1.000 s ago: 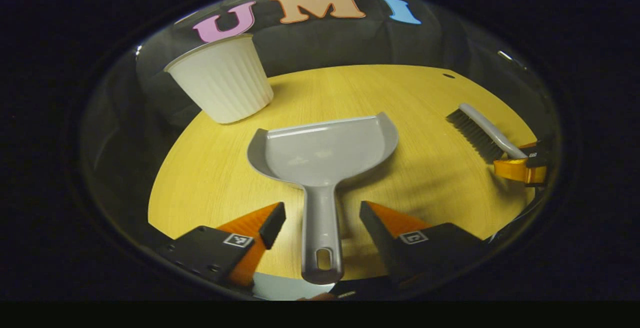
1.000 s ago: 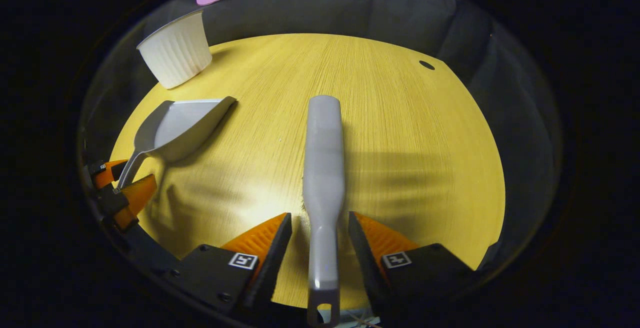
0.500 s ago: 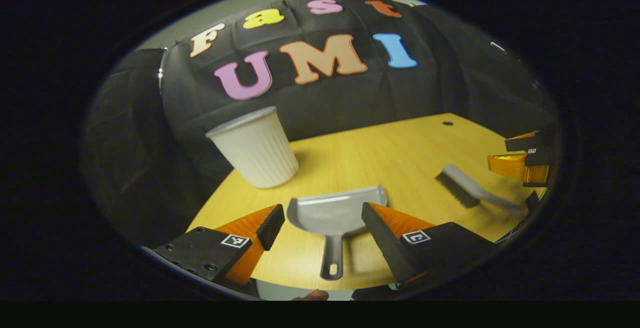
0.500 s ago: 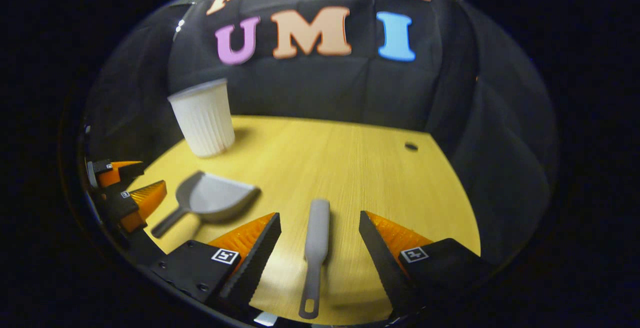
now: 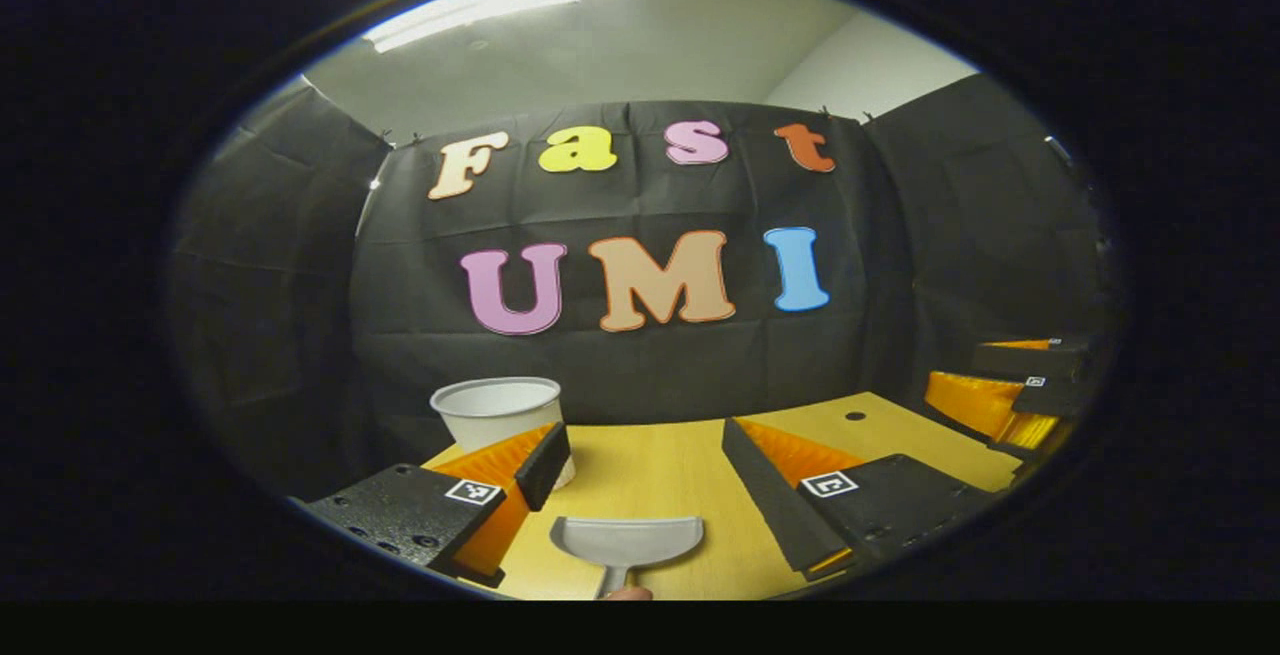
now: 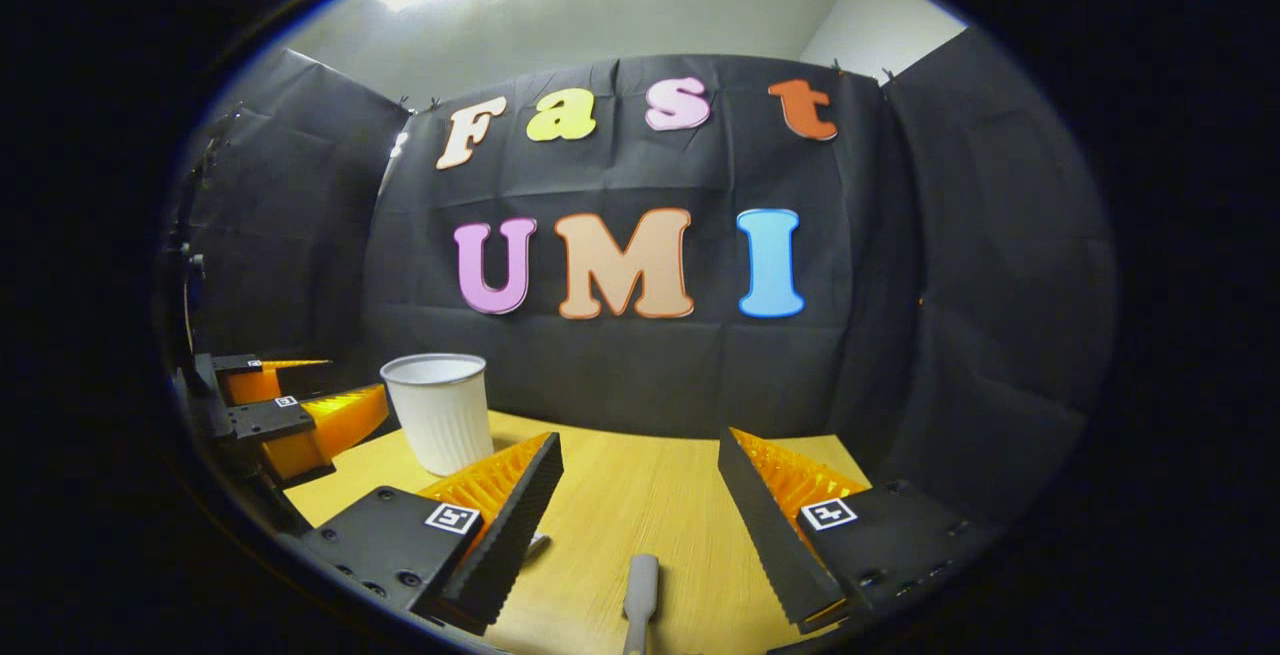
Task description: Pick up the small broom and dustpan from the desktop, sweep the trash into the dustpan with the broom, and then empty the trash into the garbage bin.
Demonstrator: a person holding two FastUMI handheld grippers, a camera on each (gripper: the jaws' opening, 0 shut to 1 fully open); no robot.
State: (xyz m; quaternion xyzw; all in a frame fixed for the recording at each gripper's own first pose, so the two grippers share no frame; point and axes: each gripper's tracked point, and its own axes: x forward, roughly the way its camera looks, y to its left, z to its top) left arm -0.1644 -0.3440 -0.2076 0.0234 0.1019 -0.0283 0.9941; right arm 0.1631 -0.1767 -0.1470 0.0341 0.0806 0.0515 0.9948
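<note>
The grey dustpan (image 5: pixel 627 540) lies flat on the wooden table (image 5: pixel 660 465), low in the left gripper view and below my left gripper (image 5: pixel 645 445), which is open and holds nothing. Low in the right gripper view, the tip of the grey broom (image 6: pixel 640 590) lies on the table (image 6: pixel 620 505) beneath my right gripper (image 6: pixel 640 450), also open with nothing in it. The white ribbed garbage bin (image 5: pixel 497 410) stands upright at the table's back left, partly hidden by my left finger. Each gripper shows at the edge of the other's view: the right gripper (image 5: pixel 1000 395) and the left gripper (image 6: pixel 290 415).
In the right gripper view the bin (image 6: pixel 438 410) stands between the two grippers. A small dark hole (image 5: pixel 855 416) marks the table's far right corner. Black cloth walls close the booth behind and on both sides of the table.
Both grippers have pulled back and tilted up from the table. The dustpan and the broom stay lying on the desktop and have slid to the bottom of the views.
</note>
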